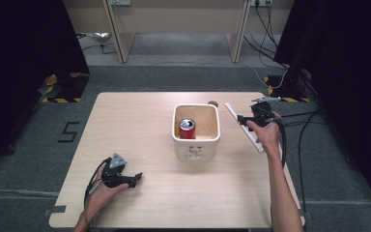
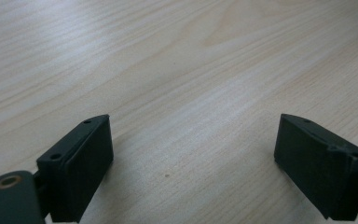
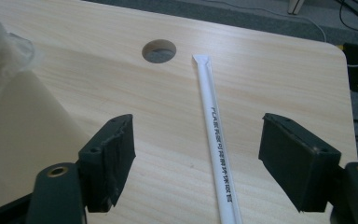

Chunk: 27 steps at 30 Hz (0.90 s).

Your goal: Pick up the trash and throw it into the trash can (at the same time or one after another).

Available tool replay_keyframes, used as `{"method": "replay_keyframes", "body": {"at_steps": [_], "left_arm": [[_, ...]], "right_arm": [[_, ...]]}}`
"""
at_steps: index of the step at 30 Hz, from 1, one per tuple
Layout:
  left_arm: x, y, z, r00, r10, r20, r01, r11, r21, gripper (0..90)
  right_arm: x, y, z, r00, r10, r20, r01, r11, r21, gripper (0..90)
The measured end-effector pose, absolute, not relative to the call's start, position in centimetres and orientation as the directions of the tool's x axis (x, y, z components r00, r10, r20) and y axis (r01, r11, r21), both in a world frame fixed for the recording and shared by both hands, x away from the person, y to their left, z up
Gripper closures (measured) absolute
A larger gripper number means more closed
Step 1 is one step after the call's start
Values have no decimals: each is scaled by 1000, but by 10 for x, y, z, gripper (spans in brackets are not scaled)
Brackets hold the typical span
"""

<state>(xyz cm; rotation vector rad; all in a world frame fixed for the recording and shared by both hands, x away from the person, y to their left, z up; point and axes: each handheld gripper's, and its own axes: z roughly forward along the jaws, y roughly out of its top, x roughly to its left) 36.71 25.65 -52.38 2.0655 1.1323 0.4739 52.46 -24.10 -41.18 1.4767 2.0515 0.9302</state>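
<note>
Table point(image 1: 140, 121): 1 white bin point(image 1: 196, 140) stands at centre with 1 red can point(image 1: 187, 128) upright inside. 1 wrapped straw point(image 3: 216, 144) lies flat right of the bin, near a round hole point(image 3: 158, 50) in the tabletop. Right gripper point(image 3: 196, 161): jaws apart, straddling the straw, not touching it. Left gripper point(image 2: 193, 163): jaws apart, empty, low over bare wood at the near-left.

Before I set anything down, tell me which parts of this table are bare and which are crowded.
Free: the whole left half of the table, between its left edge and the cream bin, and the near strip between the left gripper and the right forearm. Crowded: right of the bin, where the wrapped straw lies under the open right gripper.
</note>
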Motion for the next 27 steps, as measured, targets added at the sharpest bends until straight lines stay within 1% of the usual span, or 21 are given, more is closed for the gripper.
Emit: {"method": "replay_keyframes", "body": {"at_steps": [1,6,10,14,15,17,27], "left_arm": [[367,256,-524,546,838,-23,572,-353,741,108],[367,256,-524,546,837,-23,572,-353,741,107],[367,256,-524,546,838,-22,572,-353,741,108],[367,256,-524,546,838,-22,572,-353,740,107],[367,256,-524,546,838,-22,572,-353,740,108],[367,256,-524,546,838,-22,572,-353,740,108],[367,256,-524,546,838,-22,571,-353,741,108]], "right_arm": [[526,-243,-416,-321,946,36,653,194,732,245],[529,-245,-423,-308,951,34,668,190,720,244],[532,-247,-433,-304,952,43,683,186,706,277],[535,-248,-440,-304,951,49,685,183,705,338],[535,-248,-440,-304,951,49,685,183,705,338],[536,-250,-447,-305,950,69,693,172,700,378],[539,-252,-467,-309,950,49,714,197,672,456]]}}
